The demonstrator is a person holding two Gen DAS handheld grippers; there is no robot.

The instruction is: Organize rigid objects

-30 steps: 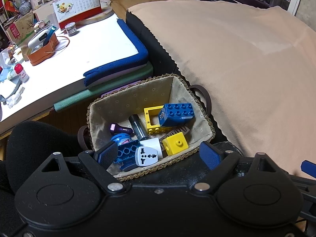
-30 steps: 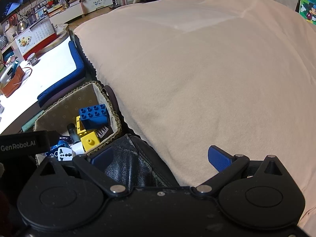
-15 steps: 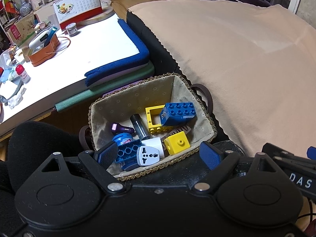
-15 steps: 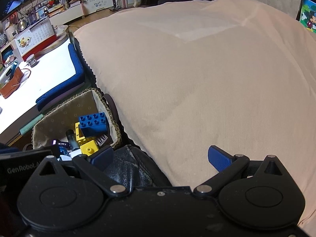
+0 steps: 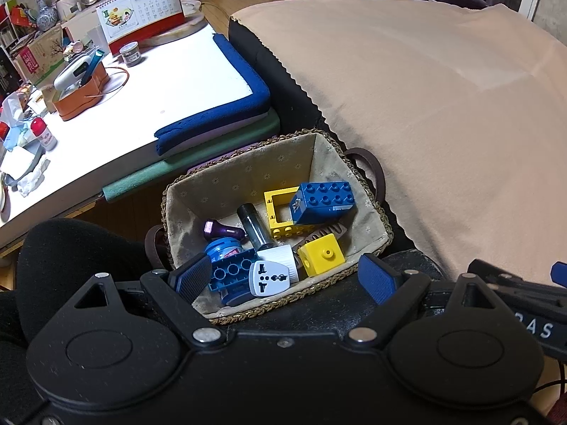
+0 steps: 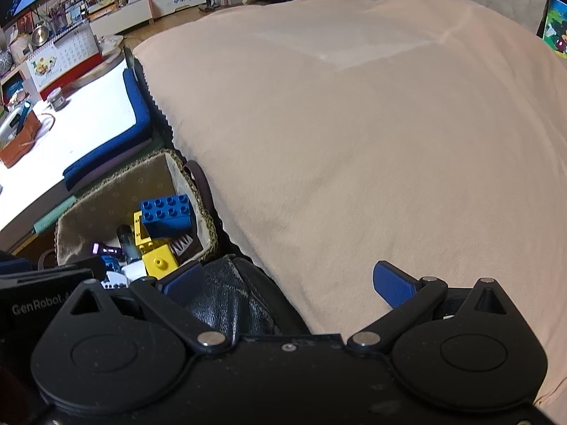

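Both claws stand released with nothing between their pads. In the left wrist view, the left gripper (image 5: 285, 278) hangs at lower centre above the woven basket (image 5: 354, 163), where a blue brick (image 5: 322, 202), a yellow cube (image 5: 322, 253) and a white plug adapter (image 5: 271, 276) lie. The right gripper (image 6: 288, 283) hovers over the beige cloth (image 6: 372, 124).

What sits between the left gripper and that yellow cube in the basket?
Nothing visible. The left gripper hangs open above the near rim of the basket, and the yellow cube lies exposed on top just past it. The white plug adapter lies beside the cube, not over it.
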